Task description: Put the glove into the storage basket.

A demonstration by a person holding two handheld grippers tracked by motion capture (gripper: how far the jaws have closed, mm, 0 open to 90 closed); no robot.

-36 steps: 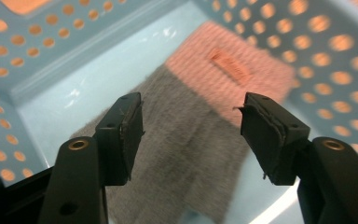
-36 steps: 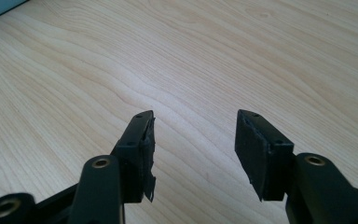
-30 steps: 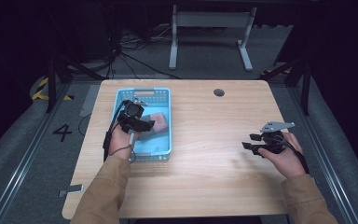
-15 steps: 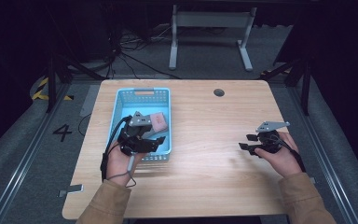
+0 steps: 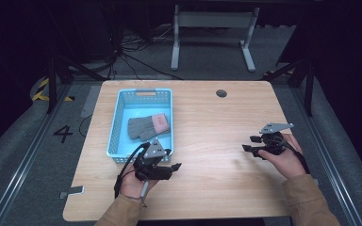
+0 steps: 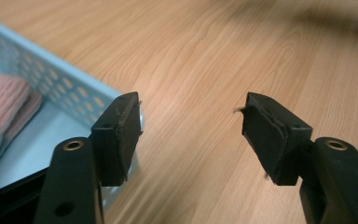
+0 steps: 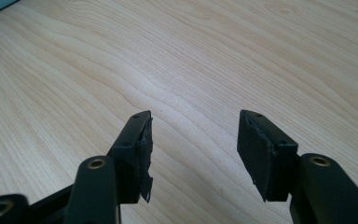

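Now, basket: light blue perforated plastic basket (image 5: 115, 123), table's 10 o'clock, holds folded grey-pink knit glove (image 5: 147, 126) w/ cuff toward 3 o'clock
L: left gripper (image 5: 166, 165) at basket's 5 o'clock corner, jaws wide, empty; prob. parked clear of it
R: right gripper (image 5: 250, 146) at 3 o'clock, wide, empty, idle

The left gripper (image 5: 169, 159), jaws apart, has withdrawn from the blue basket (image 5: 118, 127), leaving the folded glove (image 5: 148, 126) inside.

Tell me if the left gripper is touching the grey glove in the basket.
Apart. The high view shows the left gripper outside the basket, with the grey glove lying inside.
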